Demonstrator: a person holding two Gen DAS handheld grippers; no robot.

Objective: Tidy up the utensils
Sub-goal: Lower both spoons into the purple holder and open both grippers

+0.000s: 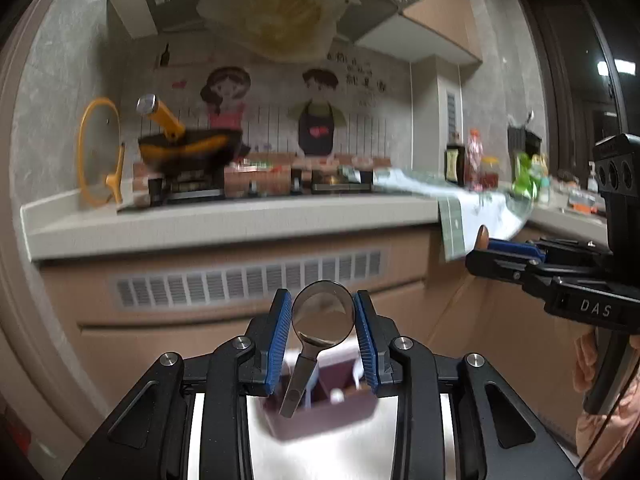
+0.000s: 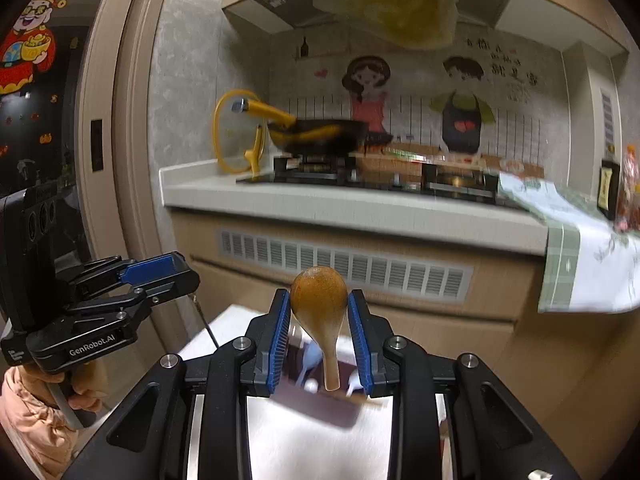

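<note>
I have the left gripper (image 1: 322,322) with its jaws clamped on a metal spoon (image 1: 322,314), bowl up, handle hanging above the brown utensil box (image 1: 320,420). My right gripper (image 2: 319,322) has jaws gripping a wooden spoon (image 2: 319,292), also above that box, which sits on the white bench (image 2: 304,444).

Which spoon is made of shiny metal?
The round silver metal spoon clamped in the left gripper. The right gripper holds a brown wooden spoon instead, dull rather than mirror-like.
</note>
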